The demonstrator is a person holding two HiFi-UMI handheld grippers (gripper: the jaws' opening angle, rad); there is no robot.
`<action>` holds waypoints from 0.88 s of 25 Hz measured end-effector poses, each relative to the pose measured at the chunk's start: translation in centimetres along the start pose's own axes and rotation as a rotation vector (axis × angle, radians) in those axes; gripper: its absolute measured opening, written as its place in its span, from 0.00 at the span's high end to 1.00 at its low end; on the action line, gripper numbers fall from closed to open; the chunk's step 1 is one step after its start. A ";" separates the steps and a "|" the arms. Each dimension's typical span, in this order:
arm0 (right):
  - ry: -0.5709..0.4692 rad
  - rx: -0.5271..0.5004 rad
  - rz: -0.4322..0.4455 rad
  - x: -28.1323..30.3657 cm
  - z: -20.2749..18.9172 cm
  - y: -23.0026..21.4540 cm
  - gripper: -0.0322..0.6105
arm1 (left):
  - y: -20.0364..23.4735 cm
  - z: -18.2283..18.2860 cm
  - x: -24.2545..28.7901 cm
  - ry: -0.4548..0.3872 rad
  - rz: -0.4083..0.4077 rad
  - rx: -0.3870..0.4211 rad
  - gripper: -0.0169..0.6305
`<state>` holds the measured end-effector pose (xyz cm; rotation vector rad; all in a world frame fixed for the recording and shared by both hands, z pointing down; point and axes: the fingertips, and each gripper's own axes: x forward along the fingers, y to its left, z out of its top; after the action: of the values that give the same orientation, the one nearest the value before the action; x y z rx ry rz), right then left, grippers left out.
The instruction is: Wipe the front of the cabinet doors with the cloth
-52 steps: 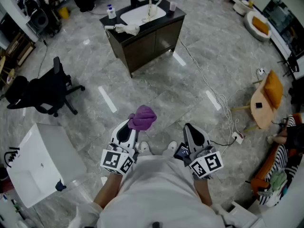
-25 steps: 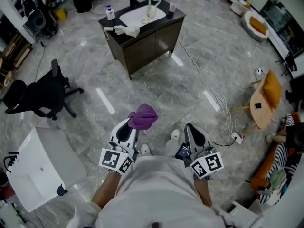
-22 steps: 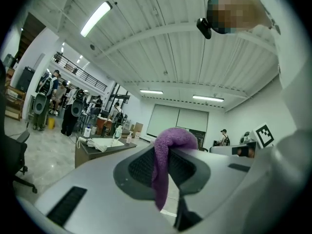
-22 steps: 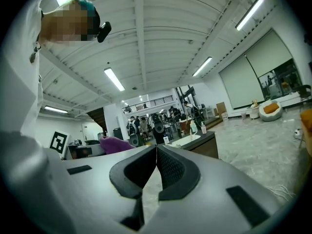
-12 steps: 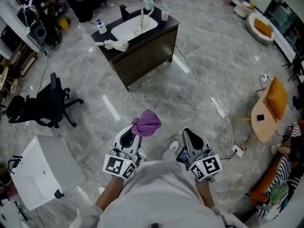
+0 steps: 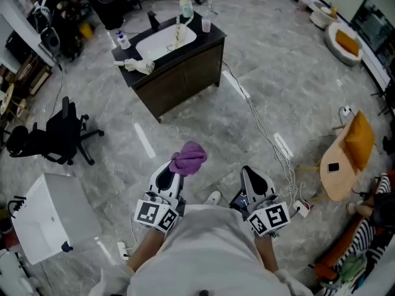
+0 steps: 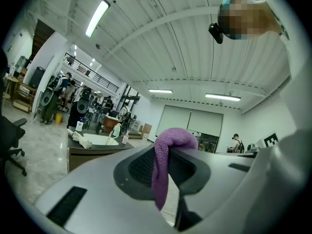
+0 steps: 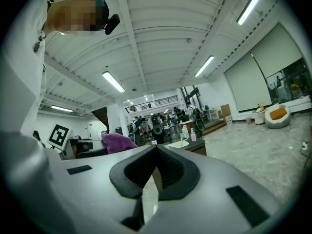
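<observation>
A dark vanity cabinet with a white sink basin stands on the marble floor well ahead of me; its two front doors are shut. My left gripper is held close to my body, shut on a purple cloth that bunches above the jaws. In the left gripper view the purple cloth hangs between the closed jaws. My right gripper is beside it, shut with nothing in it. The cabinet shows far off in the right gripper view.
A bottle, a cup, a small bottle and a white rag sit on the cabinet top. A black office chair and a white box stand left. A cable crosses the floor on the right.
The view has shifted as I walk: the cabinet has slid left in the head view. Both grippers keep their pose, with the cloth still held.
</observation>
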<state>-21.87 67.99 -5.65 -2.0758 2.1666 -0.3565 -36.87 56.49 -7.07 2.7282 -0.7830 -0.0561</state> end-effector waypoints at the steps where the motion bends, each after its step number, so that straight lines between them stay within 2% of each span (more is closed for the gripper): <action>1: -0.013 0.013 -0.013 -0.2 0.3 -1.0 0.91 | -0.5 -0.1 0.8 -0.002 -0.005 0.011 0.89; 5: -0.029 0.058 -0.042 -0.5 0.8 -4.5 0.91 | -2.0 0.6 4.4 -0.023 -0.020 0.098 0.89; 7: -0.022 0.051 -0.045 -0.2 1.0 -6.0 0.91 | -2.5 0.7 6.3 -0.028 -0.029 0.113 0.89; 14: 0.013 0.022 -0.094 3.3 1.3 -10.9 0.91 | -1.8 -1.8 13.8 0.040 -0.095 0.090 0.89; 16: 0.032 0.016 -0.108 4.8 1.5 -12.6 0.91 | -1.0 -2.1 17.0 0.053 -0.105 0.056 0.89; 18: 0.050 0.013 -0.126 6.6 2.1 -14.7 0.91 | -0.2 -2.1 20.7 0.053 -0.116 0.025 0.89; 22: 0.075 0.006 -0.162 10.5 3.8 -19.5 0.91 | 0.8 -0.7 28.0 0.023 -0.153 0.044 0.89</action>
<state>-2.64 56.55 -3.65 -2.2767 2.0378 -0.4645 -13.35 41.35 -4.90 2.8207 -0.5747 -0.0413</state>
